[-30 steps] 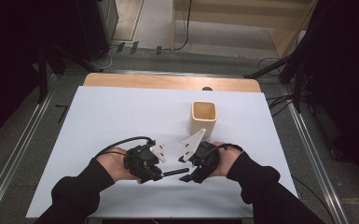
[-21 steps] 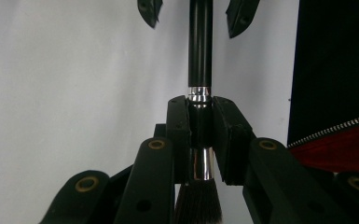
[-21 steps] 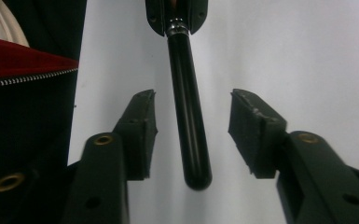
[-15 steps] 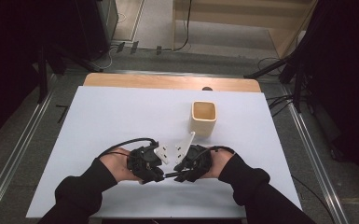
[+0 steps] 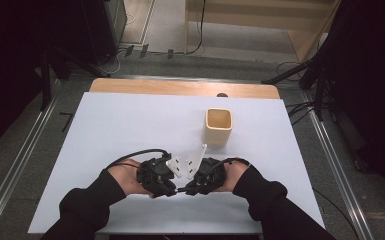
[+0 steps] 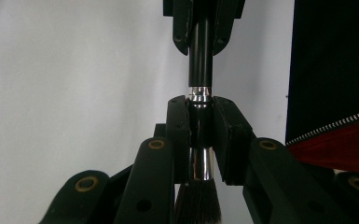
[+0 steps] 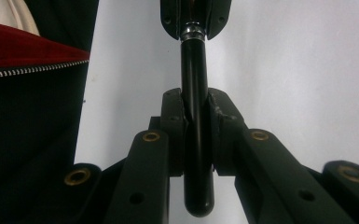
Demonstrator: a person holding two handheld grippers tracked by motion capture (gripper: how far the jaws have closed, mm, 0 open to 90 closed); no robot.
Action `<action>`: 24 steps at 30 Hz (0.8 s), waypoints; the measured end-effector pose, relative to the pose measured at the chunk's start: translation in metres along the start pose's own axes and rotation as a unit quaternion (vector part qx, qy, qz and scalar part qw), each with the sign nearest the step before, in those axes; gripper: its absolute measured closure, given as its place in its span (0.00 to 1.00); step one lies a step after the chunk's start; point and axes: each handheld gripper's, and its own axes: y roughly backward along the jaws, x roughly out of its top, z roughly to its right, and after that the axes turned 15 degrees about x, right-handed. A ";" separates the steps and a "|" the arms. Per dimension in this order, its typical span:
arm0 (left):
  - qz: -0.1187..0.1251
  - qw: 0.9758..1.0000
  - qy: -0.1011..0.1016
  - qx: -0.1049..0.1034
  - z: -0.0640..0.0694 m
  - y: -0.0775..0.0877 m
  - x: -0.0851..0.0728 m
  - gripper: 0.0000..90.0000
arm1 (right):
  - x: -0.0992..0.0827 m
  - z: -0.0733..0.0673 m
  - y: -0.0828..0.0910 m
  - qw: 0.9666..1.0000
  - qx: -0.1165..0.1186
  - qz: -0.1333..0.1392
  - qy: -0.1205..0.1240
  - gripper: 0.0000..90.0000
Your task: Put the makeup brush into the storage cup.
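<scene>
Both grippers meet low over the white tabletop: our left gripper clamps the shiny metal ferrule of a slim brush, with the dark soft bristles just behind its pads, and our right gripper, whose jaws have just been closing, now pinches the glossy black round handle near its rounded end. We hold the brush level between the two grippers, above the near middle of the tabletop. Beyond the right gripper stands a cream square cup, well apart, and our dark sleeves lie at the near edge.
</scene>
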 end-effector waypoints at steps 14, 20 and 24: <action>0.024 0.999 0.037 -0.015 -0.009 0.005 -0.007 0.62 | -0.004 0.001 0.006 1.000 0.008 0.015 -0.008 0.88; 0.050 0.995 0.089 -0.019 -0.019 0.009 -0.019 0.47 | -0.011 0.001 0.010 0.999 0.011 0.035 -0.020 0.88; 0.068 0.992 0.106 -0.009 -0.022 0.013 -0.027 0.44 | -0.019 0.000 0.012 0.997 0.011 0.049 -0.055 0.88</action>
